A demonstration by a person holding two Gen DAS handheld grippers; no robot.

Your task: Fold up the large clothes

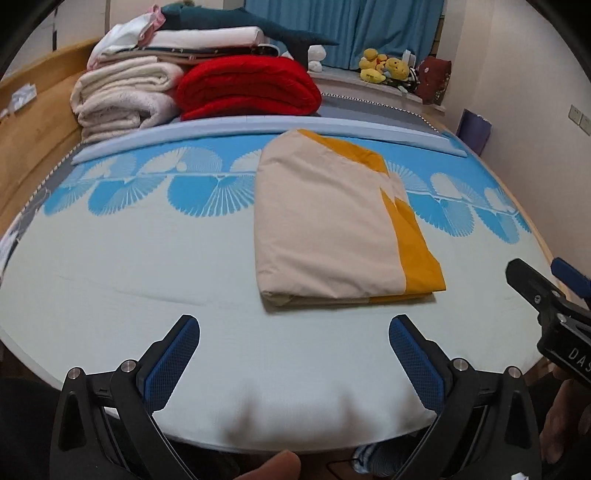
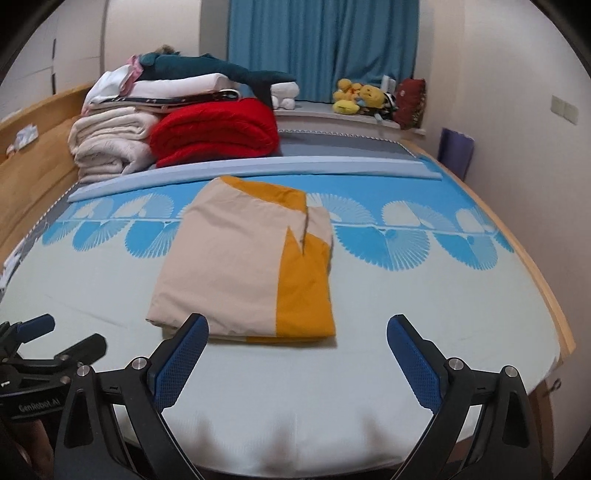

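Observation:
A folded beige and mustard-yellow cloth [image 1: 332, 221] lies flat on the bed [image 1: 147, 266], a neat rectangle with the yellow part on its right side. It also shows in the right wrist view [image 2: 236, 258]. My left gripper [image 1: 293, 332] is open and empty, held above the bed's near edge, short of the cloth. My right gripper [image 2: 295, 332] is open and empty, just before the cloth's near edge. The right gripper also shows at the right of the left wrist view [image 1: 543, 291]. The left gripper's body shows at the lower left of the right wrist view [image 2: 44, 354].
A pile of folded cream blankets [image 1: 122, 99], a red blanket [image 1: 247, 88] and white linens stands at the bed's far left. A wooden headboard [image 1: 33, 122] runs along the left. Plush toys [image 1: 384, 66] sit on the far sill under blue curtains [image 1: 343, 26]. A wall stands on the right.

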